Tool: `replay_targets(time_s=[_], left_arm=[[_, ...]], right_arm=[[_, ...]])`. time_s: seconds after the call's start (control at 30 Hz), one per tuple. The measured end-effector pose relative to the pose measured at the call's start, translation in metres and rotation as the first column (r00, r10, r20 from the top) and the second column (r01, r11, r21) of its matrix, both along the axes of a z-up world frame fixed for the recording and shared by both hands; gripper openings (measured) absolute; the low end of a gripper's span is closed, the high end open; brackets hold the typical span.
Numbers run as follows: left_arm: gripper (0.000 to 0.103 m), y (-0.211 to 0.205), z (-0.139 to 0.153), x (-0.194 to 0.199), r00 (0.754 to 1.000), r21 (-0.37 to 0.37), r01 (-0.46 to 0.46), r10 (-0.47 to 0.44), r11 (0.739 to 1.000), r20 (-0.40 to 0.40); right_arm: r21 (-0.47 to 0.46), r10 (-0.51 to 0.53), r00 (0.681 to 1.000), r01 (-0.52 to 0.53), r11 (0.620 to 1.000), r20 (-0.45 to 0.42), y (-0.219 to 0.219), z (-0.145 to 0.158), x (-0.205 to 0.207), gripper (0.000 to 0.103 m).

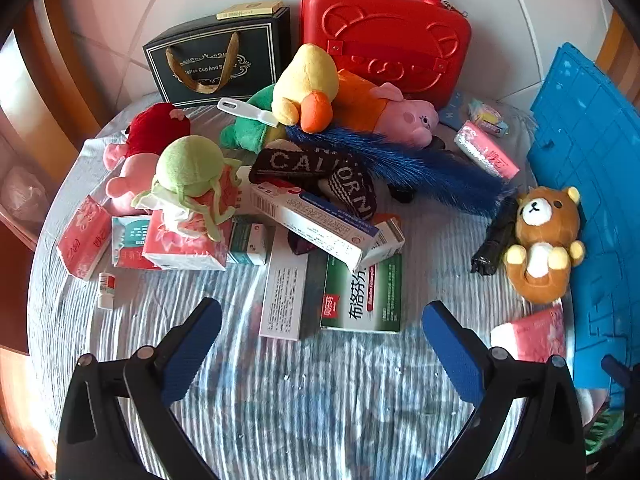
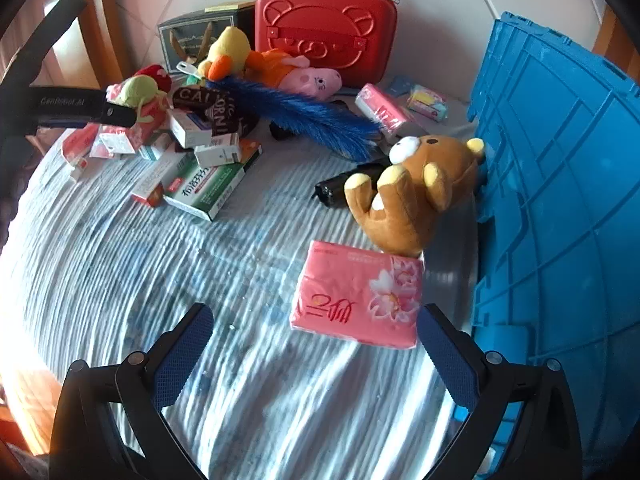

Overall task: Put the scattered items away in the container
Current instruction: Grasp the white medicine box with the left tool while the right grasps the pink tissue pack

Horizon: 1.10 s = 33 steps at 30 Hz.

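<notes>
Ribbed blue plastic container (image 2: 560, 184)

A pink tissue pack (image 2: 358, 294) lies between the brown bear (image 2: 416, 184) and the wide-open right gripper (image 2: 314, 354), near the blue crate (image 2: 560, 200).

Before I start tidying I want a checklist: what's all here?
crate: one, blue, right edge.
suitcase: one, red, upright at the back.
gift bag: one, dark, left of the suitcase.
plush toys: several; brown bear by the crate, duck, pig and others in the pile.
duster: one, blue, mid-pile.
tissue packs: several, pink; one in front of the bear.
medicine boxes: several, white and green, centre.
black roll: one, left of the bear.
cloth: striped, under everything.
left gripper: open, empty.
right gripper: open, empty.
</notes>
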State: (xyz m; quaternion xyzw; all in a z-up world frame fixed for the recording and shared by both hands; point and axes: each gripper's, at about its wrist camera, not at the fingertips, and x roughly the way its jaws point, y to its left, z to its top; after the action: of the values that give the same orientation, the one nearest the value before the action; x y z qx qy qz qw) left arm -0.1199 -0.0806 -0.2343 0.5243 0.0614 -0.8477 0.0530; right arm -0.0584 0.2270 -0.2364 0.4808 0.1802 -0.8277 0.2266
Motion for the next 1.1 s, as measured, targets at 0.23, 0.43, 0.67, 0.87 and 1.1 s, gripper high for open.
replay_targets(time_s=[0.23, 0.43, 0.67, 0.87, 1.1], left_arm=[[0.102, -0.018, -0.04, -0.054, 0.984, 0.116, -0.178, 0.174, 0.977, 0.044], [0.086, -0.031, -0.084, -0.082, 0.945, 0.184, -0.318, 0.295, 0.93, 0.141], [0.027, -0.032, -0.091, -0.071, 0.951, 0.161, -0.3, 0.28, 0.94, 0.132], [0.023, -0.026, -0.07, -0.033, 0.978, 0.123, -0.208, 0.203, 0.97, 0.054], [0.023, -0.038, -0.048, 0.002, 0.991, 0.118, -0.136, 0.137, 0.984, 0.004]], right_arm=[[0.031, 0.016, 1.0, -0.016, 0.999, 0.011, -0.007, -0.015, -0.01, 0.103], [0.064, 0.042, 0.999, -0.044, 0.997, 0.026, -0.007, -0.028, -0.015, 0.103], [0.087, 0.055, 0.998, -0.058, 0.995, 0.033, -0.009, -0.037, -0.024, 0.103], [0.115, 0.054, 0.998, -0.057, 0.992, 0.031, -0.013, -0.047, -0.034, 0.103], [0.344, 0.224, 0.975, -0.208, 0.916, -0.007, -0.035, -0.055, -0.029, 0.103]])
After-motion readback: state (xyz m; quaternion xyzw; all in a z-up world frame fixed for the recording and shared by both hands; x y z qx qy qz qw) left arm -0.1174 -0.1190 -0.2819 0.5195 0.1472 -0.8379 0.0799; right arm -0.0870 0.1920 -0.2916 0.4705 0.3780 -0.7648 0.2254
